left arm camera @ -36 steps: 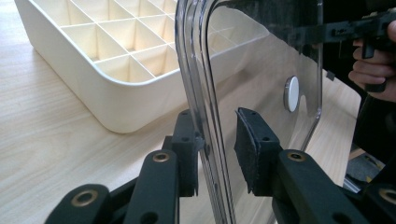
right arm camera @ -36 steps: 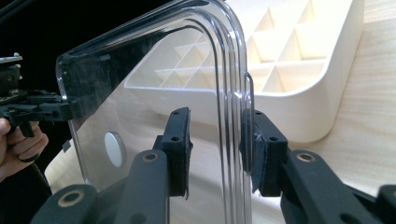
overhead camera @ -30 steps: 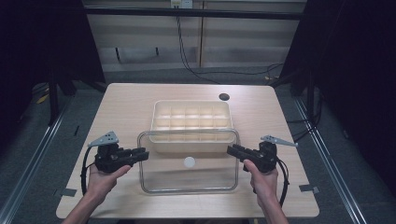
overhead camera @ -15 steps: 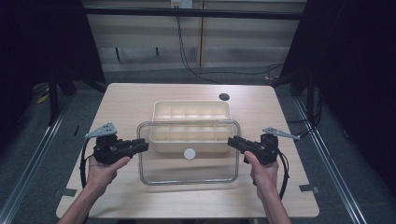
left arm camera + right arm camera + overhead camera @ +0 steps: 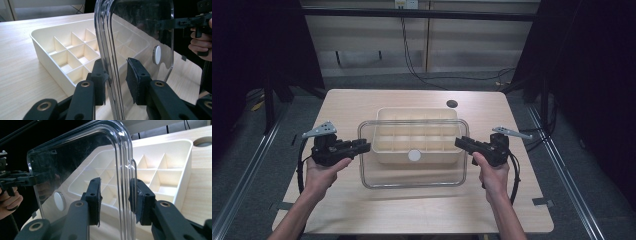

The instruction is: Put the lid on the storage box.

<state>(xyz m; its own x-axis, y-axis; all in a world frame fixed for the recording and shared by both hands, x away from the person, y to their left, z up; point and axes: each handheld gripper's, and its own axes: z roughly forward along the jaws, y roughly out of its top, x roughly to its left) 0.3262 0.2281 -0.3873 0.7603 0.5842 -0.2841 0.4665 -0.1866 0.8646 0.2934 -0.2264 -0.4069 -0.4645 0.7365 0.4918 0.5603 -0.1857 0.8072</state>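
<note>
Lid [image 5: 414, 170] above empty organizer [image 5: 414, 131].

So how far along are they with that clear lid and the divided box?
Picked up already: the clear lid hangs above the table between the left gripper and right gripper, each at one short edge. Left to do: it only partly overlaps the white divided box, so it isn't seated yet.

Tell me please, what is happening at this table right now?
A person holds a clear lid by its two short ends, with the left gripper on one edge and the right gripper on the other. The lid is lifted off the wooden table and partly overlaps the near side of a cream divided tray, whose compartments look empty. In both gripper views the jaws straddle the lid's rim, apparently clamping it.
</note>
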